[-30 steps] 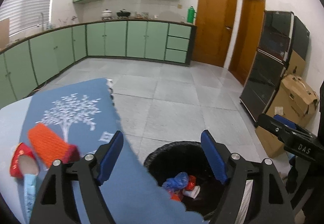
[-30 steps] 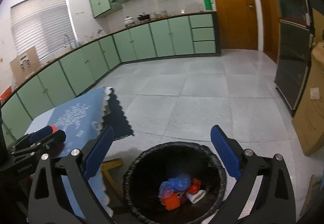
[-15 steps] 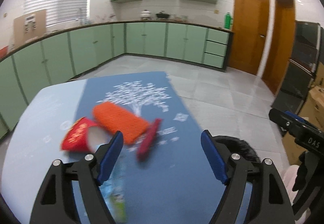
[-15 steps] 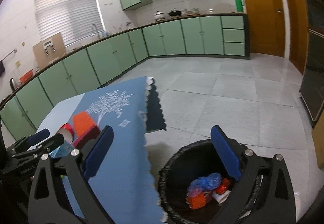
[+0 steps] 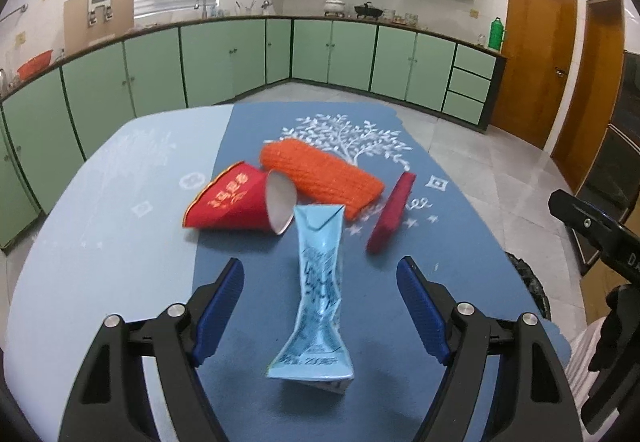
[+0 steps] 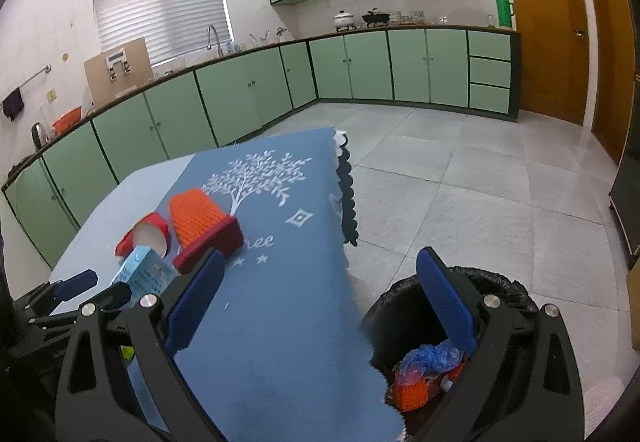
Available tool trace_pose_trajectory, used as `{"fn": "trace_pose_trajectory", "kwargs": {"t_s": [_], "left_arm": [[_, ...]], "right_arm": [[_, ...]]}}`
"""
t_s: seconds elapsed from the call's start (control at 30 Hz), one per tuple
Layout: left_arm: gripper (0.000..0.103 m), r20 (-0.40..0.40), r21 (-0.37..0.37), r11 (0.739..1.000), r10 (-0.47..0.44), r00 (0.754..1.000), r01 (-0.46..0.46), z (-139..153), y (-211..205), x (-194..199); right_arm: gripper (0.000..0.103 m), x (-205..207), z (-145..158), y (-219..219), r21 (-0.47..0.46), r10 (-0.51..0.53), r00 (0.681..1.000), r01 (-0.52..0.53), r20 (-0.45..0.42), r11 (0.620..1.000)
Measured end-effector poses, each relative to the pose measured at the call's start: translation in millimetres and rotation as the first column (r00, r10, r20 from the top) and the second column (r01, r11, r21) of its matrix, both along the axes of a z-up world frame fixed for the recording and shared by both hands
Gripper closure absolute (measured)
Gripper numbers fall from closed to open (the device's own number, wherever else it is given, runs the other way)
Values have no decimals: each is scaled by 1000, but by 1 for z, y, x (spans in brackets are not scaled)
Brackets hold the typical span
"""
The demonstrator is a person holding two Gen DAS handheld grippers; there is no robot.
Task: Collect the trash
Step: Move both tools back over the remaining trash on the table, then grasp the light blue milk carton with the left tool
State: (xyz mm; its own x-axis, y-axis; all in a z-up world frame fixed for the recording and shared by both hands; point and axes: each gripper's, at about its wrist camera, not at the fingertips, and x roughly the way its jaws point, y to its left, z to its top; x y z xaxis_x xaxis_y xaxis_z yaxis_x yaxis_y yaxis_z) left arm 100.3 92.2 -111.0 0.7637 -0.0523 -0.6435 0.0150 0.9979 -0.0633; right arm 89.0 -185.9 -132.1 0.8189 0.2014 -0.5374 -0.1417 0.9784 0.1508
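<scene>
One carton (image 5: 320,282), one cup (image 5: 232,204) (crushed), two orange pieces (image 5: 320,174).

Black-lined trash bin (image 6: 500,284) beside the blue tablecloth (image 6: 280,282)
Right gripper (image 6: 320,290) hangs wide open above the bin's rim.

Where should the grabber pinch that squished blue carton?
Pinch the crushed blue carton at its narrow waist, coming from above on the near side with the open left gripper. It lies flat, lengthwise between the jaws, and its ends flare wider.
</scene>
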Motion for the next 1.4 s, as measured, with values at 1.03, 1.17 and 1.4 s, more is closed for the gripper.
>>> {"fn": "trace_pose_trajectory", "kwargs": {"t_s": [1.03, 1.17, 1.4], "left_arm": [[76, -24, -43, 997, 59, 998, -60, -4, 13, -3], [77, 16, -24, 996, 82, 997, -81, 5, 24, -8], [78, -42, -36, 994, 106, 993, -108, -9, 45, -7]], "right_arm": [[9, 13, -13, 48, -34, 82, 996, -84, -41, 996], [9, 21, -14, 67, -29, 89, 995, -90, -39, 996], [9, 33, -16, 102, -30, 126, 990, -128, -57, 991]]}}
